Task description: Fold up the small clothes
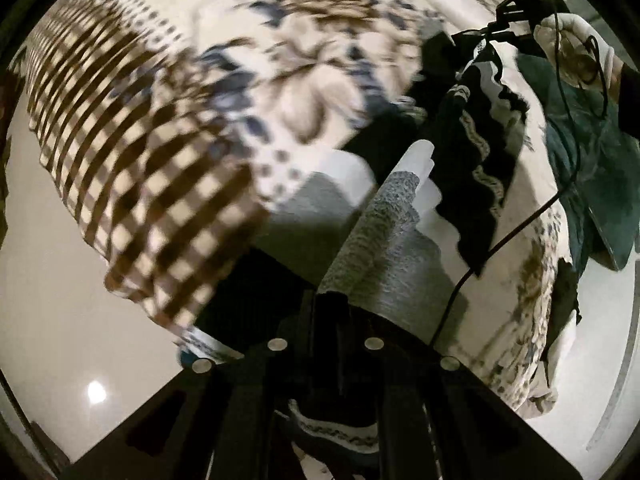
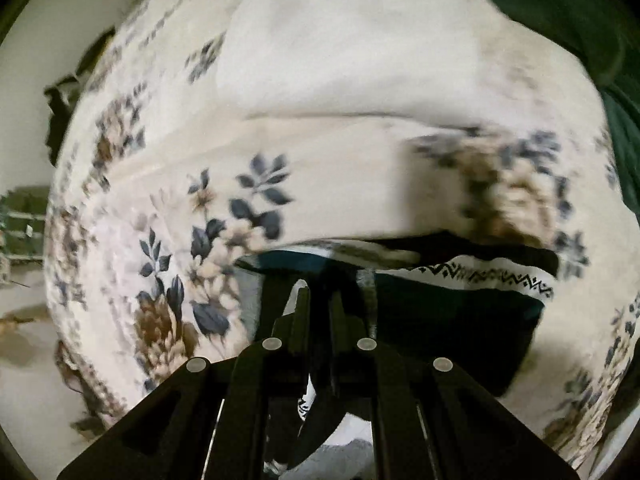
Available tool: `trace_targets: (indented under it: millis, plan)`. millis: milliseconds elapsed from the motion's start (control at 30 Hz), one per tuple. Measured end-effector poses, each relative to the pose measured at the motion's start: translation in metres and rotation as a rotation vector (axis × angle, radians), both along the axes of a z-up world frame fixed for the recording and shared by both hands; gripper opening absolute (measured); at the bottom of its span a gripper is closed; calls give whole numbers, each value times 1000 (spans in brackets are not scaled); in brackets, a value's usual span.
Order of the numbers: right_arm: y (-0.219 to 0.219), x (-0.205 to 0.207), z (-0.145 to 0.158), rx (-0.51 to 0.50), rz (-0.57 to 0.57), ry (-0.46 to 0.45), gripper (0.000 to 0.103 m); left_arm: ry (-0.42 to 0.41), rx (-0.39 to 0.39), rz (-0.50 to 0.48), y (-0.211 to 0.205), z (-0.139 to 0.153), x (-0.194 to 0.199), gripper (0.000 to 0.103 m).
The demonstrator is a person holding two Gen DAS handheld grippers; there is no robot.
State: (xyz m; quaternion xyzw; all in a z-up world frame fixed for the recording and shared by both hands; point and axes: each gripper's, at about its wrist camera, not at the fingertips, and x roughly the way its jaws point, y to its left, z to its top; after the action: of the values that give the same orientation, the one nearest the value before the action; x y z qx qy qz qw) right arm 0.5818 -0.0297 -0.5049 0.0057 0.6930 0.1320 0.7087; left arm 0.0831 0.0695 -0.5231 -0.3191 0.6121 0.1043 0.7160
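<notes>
A small black garment with white patterned trim (image 1: 476,136) hangs stretched in the air between my two grippers, above a floral bedspread (image 1: 304,52). My left gripper (image 1: 332,300) is shut on one end of it; cloth bunches between the fingers. My right gripper (image 1: 512,8) shows in the left wrist view at the upper right, held by a white-gloved hand (image 1: 576,44), pinching the other end. In the right wrist view my right gripper (image 2: 320,296) is shut on the black garment (image 2: 460,312), whose zigzag trim (image 2: 500,278) runs to the right.
A brown-and-white checked cloth (image 1: 140,184) lies at the left of the bed. A dark green cloth (image 1: 592,168) lies at the right; it also shows in the right wrist view (image 2: 560,8). A black cable (image 1: 516,232) hangs from the right gripper. Pale floor (image 1: 60,300) surrounds the bed.
</notes>
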Motion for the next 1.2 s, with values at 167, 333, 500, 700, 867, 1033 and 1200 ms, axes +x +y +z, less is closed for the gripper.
trace_targets:
  millis: [167, 333, 500, 700, 867, 1033, 1200]
  plan:
    - [44, -7, -39, -3, 9, 88, 14, 85, -110, 13, 39, -42, -7, 11]
    - [23, -56, -18, 141, 29, 143, 50, 87, -151, 17, 80, -41, -24, 59]
    - [-47, -165, 13, 99, 63, 121, 56, 70, -146, -53, 90, -35, -6, 60]
    - [-136, -331, -43, 44, -68, 340, 56, 77, -102, -173, 63, -40, 32, 60]
    - [-149, -465, -106, 43, -76, 471, 56, 43, -37, -257, 44, -13, 66, 60]
    - [-152, -512, -112, 81, -63, 497, 56, -43, 30, -343, 35, 23, 128, 60]
    - [-195, -441, -61, 172, -228, 315, 56, -175, 18, -363, 35, 41, 234, 60]
